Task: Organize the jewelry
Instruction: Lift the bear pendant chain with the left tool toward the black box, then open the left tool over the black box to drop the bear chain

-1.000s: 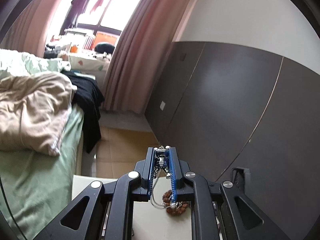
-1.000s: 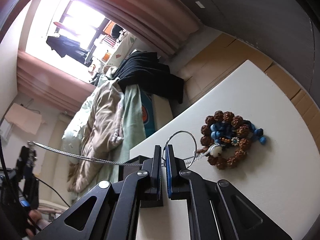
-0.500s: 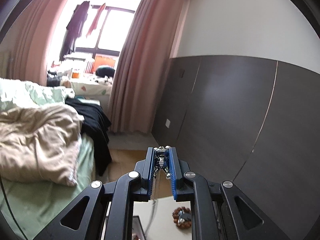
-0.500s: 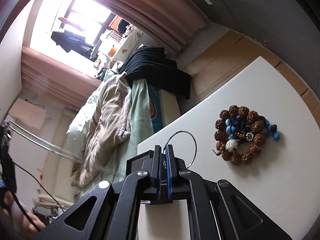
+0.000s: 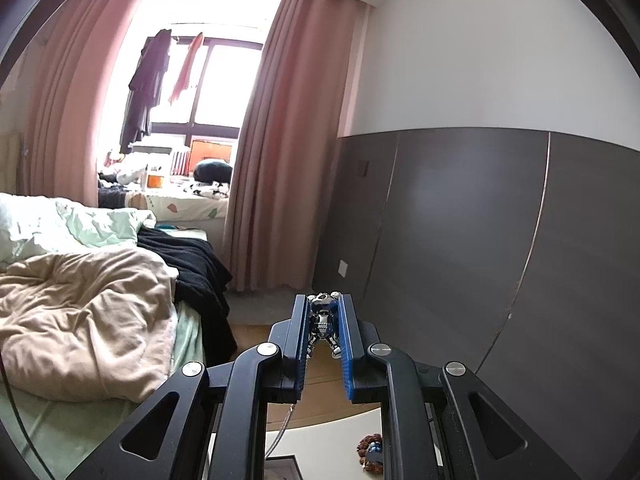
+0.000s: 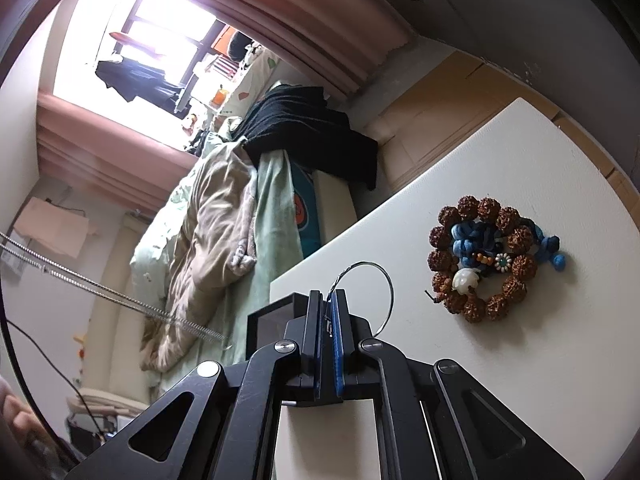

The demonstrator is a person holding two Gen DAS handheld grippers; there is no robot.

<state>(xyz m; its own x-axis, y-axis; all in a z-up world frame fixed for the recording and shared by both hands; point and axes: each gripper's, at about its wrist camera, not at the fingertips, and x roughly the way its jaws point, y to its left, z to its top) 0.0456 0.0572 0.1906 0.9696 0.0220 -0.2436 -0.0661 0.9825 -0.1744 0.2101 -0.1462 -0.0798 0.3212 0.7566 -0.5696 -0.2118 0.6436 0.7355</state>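
While near table edge [image 6: 400, 196], bracelet [image 6: 484, 258].

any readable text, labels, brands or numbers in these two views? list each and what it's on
None readable in either view.
Orange print on the teal bedding by the bed's side: too blurred to say whether it holds text.
Small pendant in the left gripper: no legible marking.

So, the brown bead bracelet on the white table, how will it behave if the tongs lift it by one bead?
The bead bracelet is probably floppy: separate knobbly beads on a cord, so it should sag into a long loop. The rough beads likely grip well. Its blue tassel and white flower bead would probably dangle and swing. On the table it lies flat, so rolling seems unlikely.
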